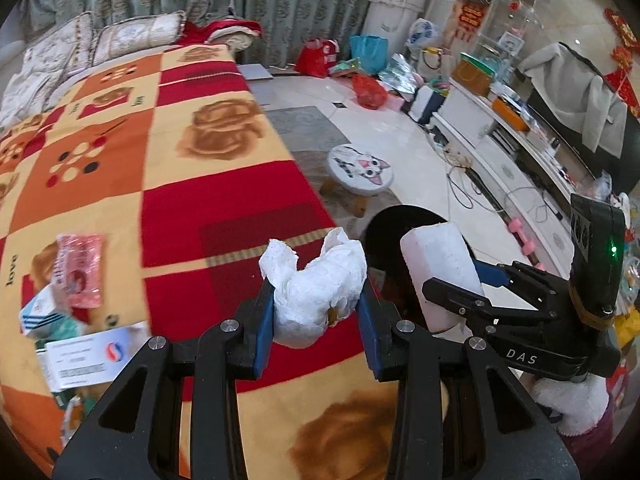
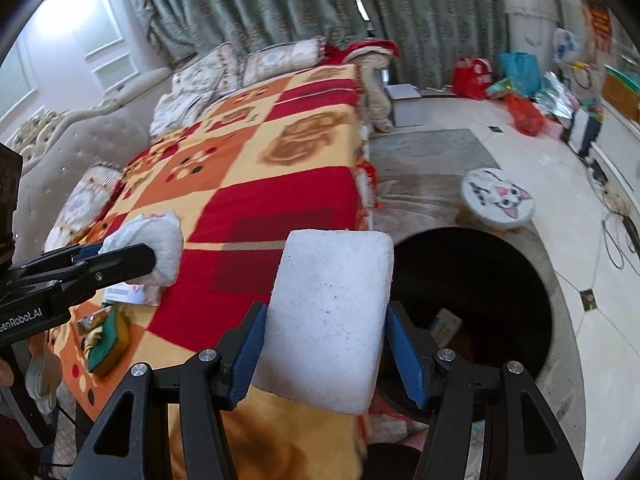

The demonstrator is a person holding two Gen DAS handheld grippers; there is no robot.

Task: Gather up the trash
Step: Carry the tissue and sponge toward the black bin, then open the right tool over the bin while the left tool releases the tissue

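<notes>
My left gripper [image 1: 318, 312] is shut on a crumpled white tissue [image 1: 316, 292], held above the edge of the checked blanket [image 1: 168, 200]. To its right my right gripper [image 1: 460, 284] holds a white foam block [image 1: 440, 276] over the black bin [image 1: 384, 236]. In the right wrist view the right gripper [image 2: 326, 344] is shut on the foam block [image 2: 328, 320], its blue pads pressing both sides. The black bin [image 2: 480, 292] stands on the floor just right of the block, with some rubbish inside. The left gripper [image 2: 120, 260] with the tissue [image 2: 156, 244] shows at the left.
On the blanket lie a pink wrapper [image 1: 80, 268], paper boxes [image 1: 80, 356] and a yellow-green sponge [image 2: 108, 340]. A cat-face stool [image 1: 360, 170] stands beyond the bin. Bags [image 1: 368, 88] and cables [image 1: 468, 184] clutter the tiled floor by a low white cabinet [image 1: 520, 152].
</notes>
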